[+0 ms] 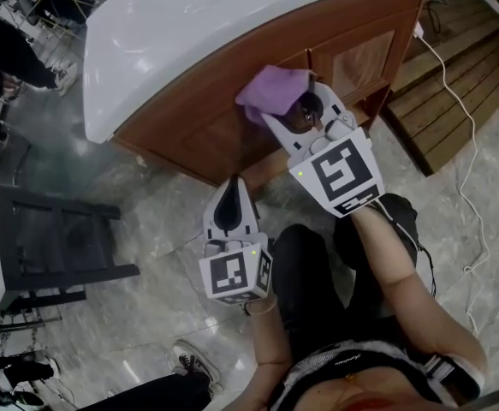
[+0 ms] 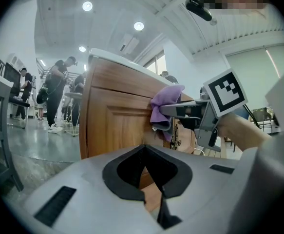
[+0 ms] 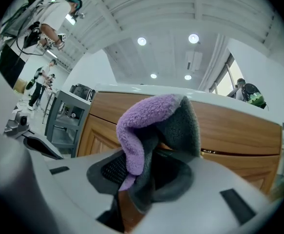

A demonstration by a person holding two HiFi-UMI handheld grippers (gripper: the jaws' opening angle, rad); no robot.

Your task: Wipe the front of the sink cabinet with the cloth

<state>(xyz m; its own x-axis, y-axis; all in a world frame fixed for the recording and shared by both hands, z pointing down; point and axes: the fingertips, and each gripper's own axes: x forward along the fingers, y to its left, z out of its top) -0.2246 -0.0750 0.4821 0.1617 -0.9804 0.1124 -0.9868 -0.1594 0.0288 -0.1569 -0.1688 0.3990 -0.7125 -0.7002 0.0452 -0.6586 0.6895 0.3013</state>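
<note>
A purple cloth is bunched against the wooden front of the sink cabinet, just under the white countertop. My right gripper is shut on the cloth, which shows purple and grey folded over the right gripper in its own view. The left gripper view shows the cloth and right gripper pressed to the cabinet's panelled door. My left gripper hangs lower, short of the cabinet, shut with nothing in it; the left gripper points at the door's bottom.
A dark chair frame stands on the marble floor at left. Wooden steps and a white cable lie at right of the cabinet. My knees are just below the grippers. People stand far off.
</note>
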